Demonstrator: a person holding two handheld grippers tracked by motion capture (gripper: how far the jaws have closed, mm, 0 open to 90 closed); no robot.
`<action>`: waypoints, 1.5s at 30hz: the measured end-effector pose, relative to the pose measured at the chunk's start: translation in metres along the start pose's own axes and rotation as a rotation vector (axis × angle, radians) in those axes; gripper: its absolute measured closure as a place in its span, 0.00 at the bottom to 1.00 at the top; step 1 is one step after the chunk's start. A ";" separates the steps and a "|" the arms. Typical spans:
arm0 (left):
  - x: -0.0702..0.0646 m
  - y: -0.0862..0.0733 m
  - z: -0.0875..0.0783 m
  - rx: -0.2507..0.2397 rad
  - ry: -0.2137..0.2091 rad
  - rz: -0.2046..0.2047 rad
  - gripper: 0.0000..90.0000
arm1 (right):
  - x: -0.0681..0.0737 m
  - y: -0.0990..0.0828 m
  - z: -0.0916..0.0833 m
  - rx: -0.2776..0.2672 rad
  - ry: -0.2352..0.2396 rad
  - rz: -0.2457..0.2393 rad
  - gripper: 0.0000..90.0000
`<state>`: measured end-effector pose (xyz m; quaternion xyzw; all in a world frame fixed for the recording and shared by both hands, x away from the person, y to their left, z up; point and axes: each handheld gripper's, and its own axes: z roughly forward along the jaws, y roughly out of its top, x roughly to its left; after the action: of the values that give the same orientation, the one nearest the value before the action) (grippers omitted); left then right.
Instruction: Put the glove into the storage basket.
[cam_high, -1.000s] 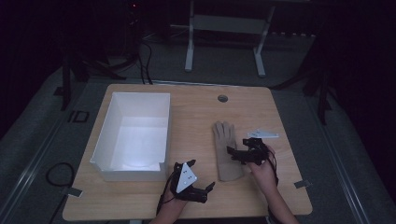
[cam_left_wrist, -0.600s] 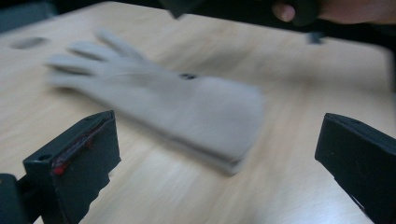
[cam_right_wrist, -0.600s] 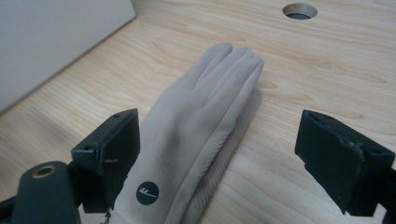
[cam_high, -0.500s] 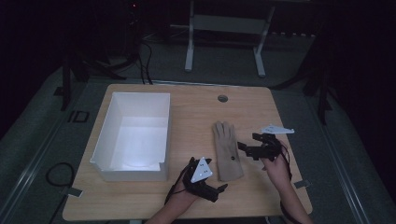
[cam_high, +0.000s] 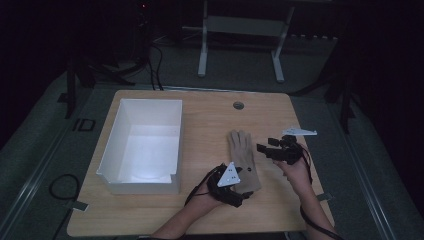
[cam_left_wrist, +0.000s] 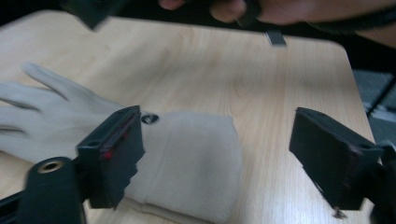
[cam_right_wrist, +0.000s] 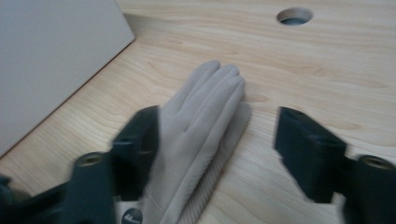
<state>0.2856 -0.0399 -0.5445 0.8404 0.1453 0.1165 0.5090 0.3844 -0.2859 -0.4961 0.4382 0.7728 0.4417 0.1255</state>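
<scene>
Both claws wide open, empty. Left claw (cam_high: 235, 192) at glove (cam_high: 243, 157) cuff, right claw (cam_high: 267, 150) beside fingers. Best: straddle cuff, pinch fabric low against bench (cam_high: 210, 115).

Glove (cam_right_wrist: 196, 135) cuff beyond frame edge

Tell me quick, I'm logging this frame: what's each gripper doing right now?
Left gripper: open, jaws wide over the glove's cuff, holding nothing.
Right gripper: open, jaws either side of the glove's fingers, holding nothing.
</scene>
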 end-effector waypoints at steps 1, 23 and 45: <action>0.000 0.000 0.002 0.010 -0.008 0.007 0.23 | -0.001 0.001 0.005 0.009 -0.003 0.006 0.39; 0.015 -0.014 0.030 0.216 -0.064 0.036 0.61 | -0.011 -0.002 0.091 0.230 0.042 0.087 0.31; 0.003 -0.015 0.030 0.244 0.026 0.114 0.50 | 0.009 -0.007 0.089 0.196 0.027 -0.071 0.70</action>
<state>0.2964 -0.0569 -0.5713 0.9013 0.1171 0.1378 0.3937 0.4273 -0.2297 -0.5515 0.4147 0.8289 0.3651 0.0873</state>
